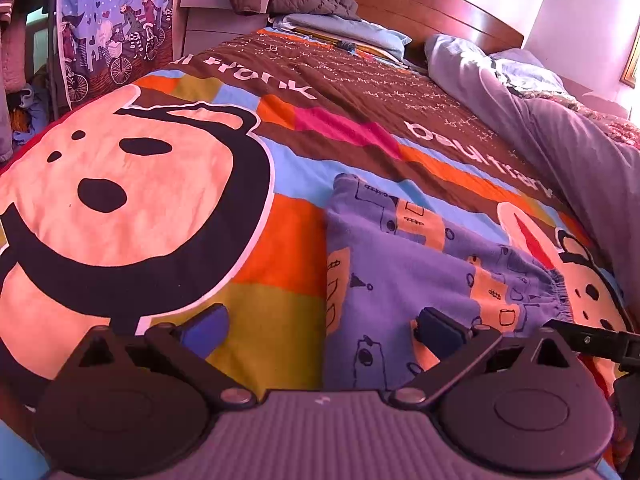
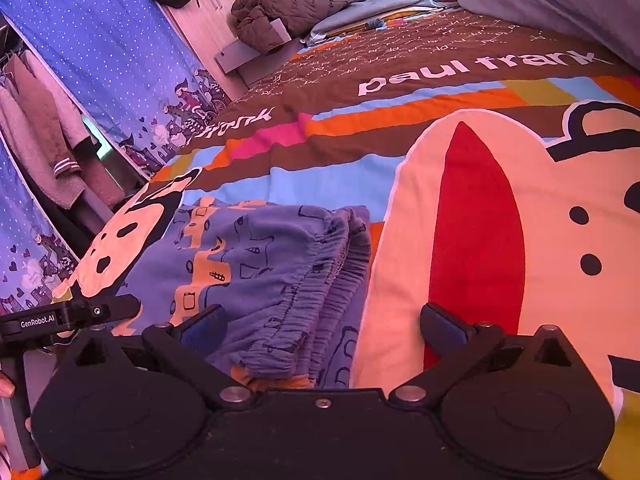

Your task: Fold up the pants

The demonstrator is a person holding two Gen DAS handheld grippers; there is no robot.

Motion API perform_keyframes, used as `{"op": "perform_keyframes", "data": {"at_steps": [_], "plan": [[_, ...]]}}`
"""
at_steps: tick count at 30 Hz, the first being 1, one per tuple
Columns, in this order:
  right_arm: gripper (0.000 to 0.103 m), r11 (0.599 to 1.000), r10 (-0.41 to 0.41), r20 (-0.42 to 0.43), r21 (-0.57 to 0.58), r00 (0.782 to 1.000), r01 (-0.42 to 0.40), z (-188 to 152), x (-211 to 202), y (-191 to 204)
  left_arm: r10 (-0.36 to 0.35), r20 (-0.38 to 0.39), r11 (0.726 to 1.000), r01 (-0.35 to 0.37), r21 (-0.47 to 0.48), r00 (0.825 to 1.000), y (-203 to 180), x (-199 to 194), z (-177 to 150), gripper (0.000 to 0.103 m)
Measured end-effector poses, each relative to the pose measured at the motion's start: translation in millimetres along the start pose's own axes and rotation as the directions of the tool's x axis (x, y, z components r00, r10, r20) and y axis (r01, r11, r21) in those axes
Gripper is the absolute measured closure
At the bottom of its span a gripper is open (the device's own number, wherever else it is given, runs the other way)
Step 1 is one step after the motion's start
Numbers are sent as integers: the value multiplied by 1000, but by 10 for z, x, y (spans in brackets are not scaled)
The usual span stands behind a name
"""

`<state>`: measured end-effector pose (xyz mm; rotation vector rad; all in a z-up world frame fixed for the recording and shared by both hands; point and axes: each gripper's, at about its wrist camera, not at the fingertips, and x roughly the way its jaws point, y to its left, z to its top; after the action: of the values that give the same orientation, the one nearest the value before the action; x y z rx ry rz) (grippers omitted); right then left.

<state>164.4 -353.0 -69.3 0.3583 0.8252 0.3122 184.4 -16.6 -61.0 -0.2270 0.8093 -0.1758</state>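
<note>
We are holding both tongs low over the bed, and both are spread wide with nothing between their blue pads. The left gripper (image 1: 322, 330) is hovering with its right pad over the near part of the pants (image 1: 404, 276), while its left pad (image 1: 206, 330) is hanging over the orange and olive squares of the bedspread (image 1: 280, 240). The right gripper (image 2: 320, 330) is opening across the gathered waistband (image 2: 320, 280) of the pants (image 2: 260, 264), its left pad above the blue cloth and its right pad (image 2: 444, 330) above the cream and red print of the bedspread (image 2: 472, 220).

The pants are lying folded in a blue block with orange patches and dark doodles, just ahead of both tongs and between them, the elastic waistband layers stacking toward the right gripper. Whether either pad is touching the cloth, we cannot tell.

At the far left of the right wrist view we are seeing the other tool's black body, and a person's fingers (image 2: 8, 390) below it.

Farther out beyond the pants, a brown band with white lettering is crossing the bedspread. Past that, a grey quilted jacket (image 2: 296, 0) is resting on a light blue pillow (image 2: 376, 4) by the wooden headboard (image 1: 420, 4), and a rumpled pale quilt (image 1: 560, 128) is lying to the right.
</note>
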Motion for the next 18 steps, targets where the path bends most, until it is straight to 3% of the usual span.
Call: {"op": "perform_keyframes", "data": {"at_steps": [2,4,5,7,9,15,18], "plan": [[1,999,17,-5,36,1000,-17,11,-19,-20,-136,35,988,139,-66,990,70,-69,-13,1],[0,992,69,-15,103,997,-67,32,-33,-44,-305,35,938,307,-160,952,127,-53,-6,1],[0,986,106,-22,128,994,-103,40,-30,-50,-330,-4,928,324,-185,944,118,0,13,2],[1,971,172,-26,175,985,-165,46,-10,-66,-307,-42,937,294,-189,951,120,80,13,4],[2,962,191,-19,202,981,-183,41,-5,-72,-321,-38,933,308,-187,946,152,93,4,4],[24,954,144,-6,266,990,-137,30,-42,-144,-345,-80,927,327,-182,935,150,129,42,4],[25,966,104,-20,240,994,-96,24,-34,-77,-338,-94,935,323,-150,936,89,133,31,4]]}}
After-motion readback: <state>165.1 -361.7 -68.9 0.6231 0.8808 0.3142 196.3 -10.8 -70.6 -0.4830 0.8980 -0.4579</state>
